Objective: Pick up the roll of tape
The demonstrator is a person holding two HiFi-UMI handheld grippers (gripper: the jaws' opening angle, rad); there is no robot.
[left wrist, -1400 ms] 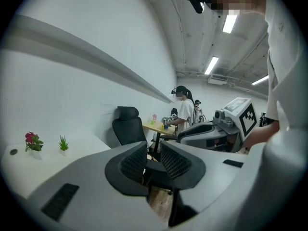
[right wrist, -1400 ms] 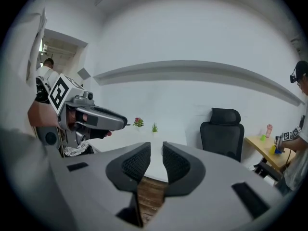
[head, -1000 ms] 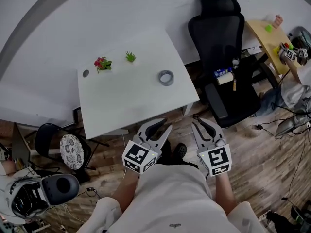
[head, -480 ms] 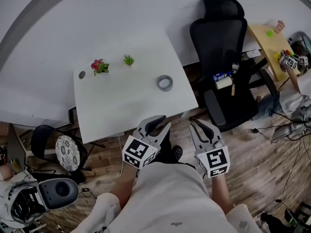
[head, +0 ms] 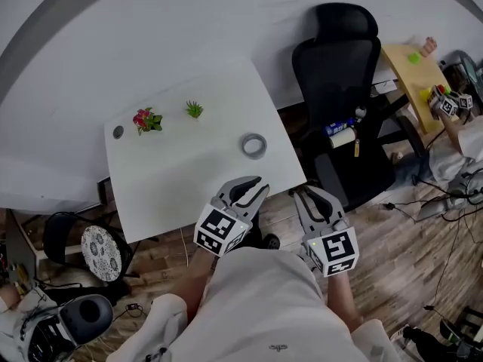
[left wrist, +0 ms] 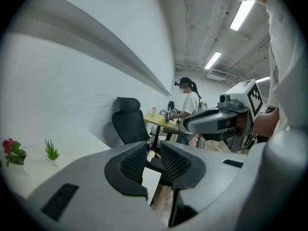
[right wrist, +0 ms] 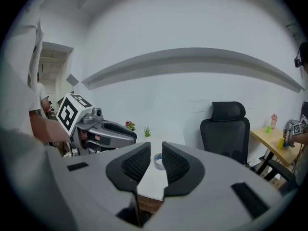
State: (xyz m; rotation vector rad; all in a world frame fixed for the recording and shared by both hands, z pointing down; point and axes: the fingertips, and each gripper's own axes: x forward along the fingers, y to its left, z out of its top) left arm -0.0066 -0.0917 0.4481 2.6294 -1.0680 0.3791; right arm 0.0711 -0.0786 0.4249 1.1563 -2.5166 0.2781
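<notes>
The grey roll of tape (head: 254, 145) lies flat near the right edge of the white table (head: 189, 176). In the right gripper view the roll of tape (right wrist: 158, 160) shows far off through the gap between the pads. My left gripper (head: 254, 188) is open and empty, with its tips over the table's front edge, short of the roll. My right gripper (head: 315, 196) is open and empty, off the table's front right corner above the floor. In the left gripper view my left gripper (left wrist: 154, 157) points past the table corner toward the chair.
A red flower pot (head: 143, 119), a small green plant (head: 194, 109) and a grey disc (head: 118, 132) sit at the table's far side. A black office chair (head: 339, 89) stands right of the table. A patterned stool (head: 100, 247) is at the lower left. A person works at a wooden table (head: 411, 70).
Both grippers have moved forward toward the table. The left one's tips now reach over the front edge. The jaws stand as before.
</notes>
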